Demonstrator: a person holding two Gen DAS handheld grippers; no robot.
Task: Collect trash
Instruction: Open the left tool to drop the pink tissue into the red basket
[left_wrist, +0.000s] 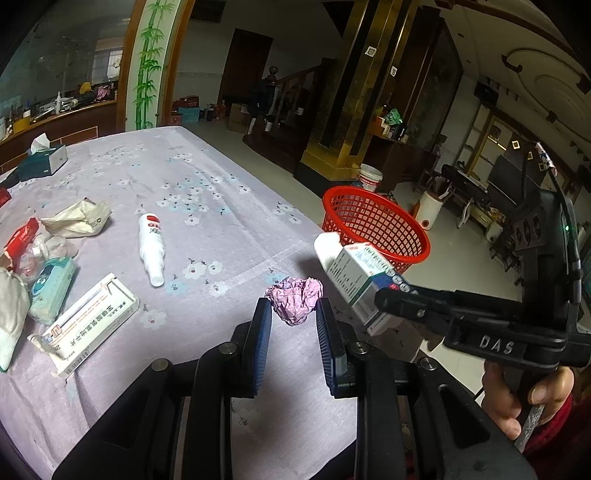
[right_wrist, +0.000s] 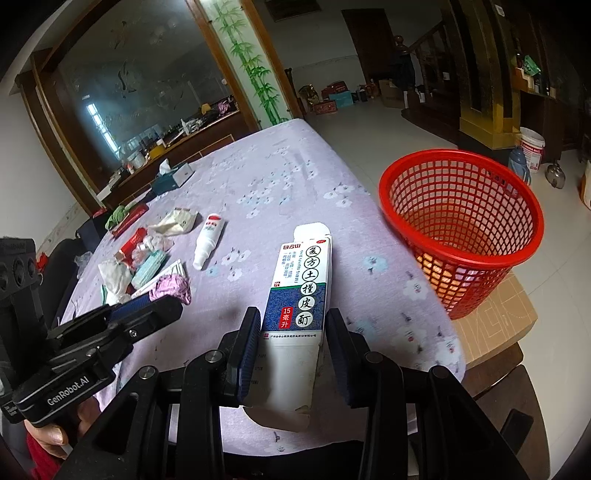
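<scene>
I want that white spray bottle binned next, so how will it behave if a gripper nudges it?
The bottle lies on its side and looks round, so it would probably roll across the cloth. Its smooth plastic may slip between pads. It looks small, likely light.

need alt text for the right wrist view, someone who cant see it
The right claw grips an opened medicine box upright above a lilac flowered tablecloth, with an empty red mesh basket off the table's right edge. At left, the left claw holds a crumpled purple paper near scattered wrappers and a white bottle.

Pink paper ball (left_wrist: 294, 300) between left tongs (left_wrist: 294, 317)
</scene>
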